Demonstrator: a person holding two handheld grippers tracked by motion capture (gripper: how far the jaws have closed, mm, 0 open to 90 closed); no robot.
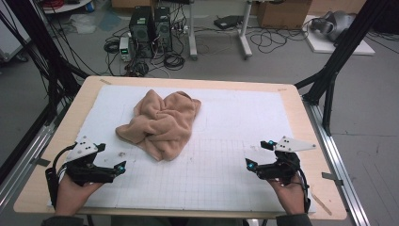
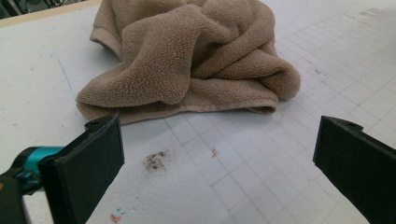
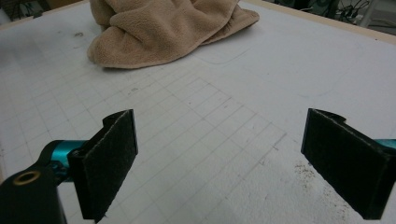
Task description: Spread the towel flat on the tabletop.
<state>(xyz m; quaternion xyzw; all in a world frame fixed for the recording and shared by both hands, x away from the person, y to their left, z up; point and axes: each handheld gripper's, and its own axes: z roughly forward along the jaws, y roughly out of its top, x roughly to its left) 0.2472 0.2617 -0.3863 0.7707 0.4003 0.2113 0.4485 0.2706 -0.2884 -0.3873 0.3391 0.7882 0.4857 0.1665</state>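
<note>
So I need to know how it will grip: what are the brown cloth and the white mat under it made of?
Cloth: looks like soft terry or fleece, matte, with a nubby pile and a stitched hem. Mat: probably paper or foam sheet, matte white, printed with a grid.

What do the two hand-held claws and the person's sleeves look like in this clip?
Both the left claw and the right claw are black, with teal fittings near the tips and a grey three-cornered plate dotted with holes on top. The pads are dark and rough-textured. A black cable trails from each. Sleeves are dark greenish.
</note>
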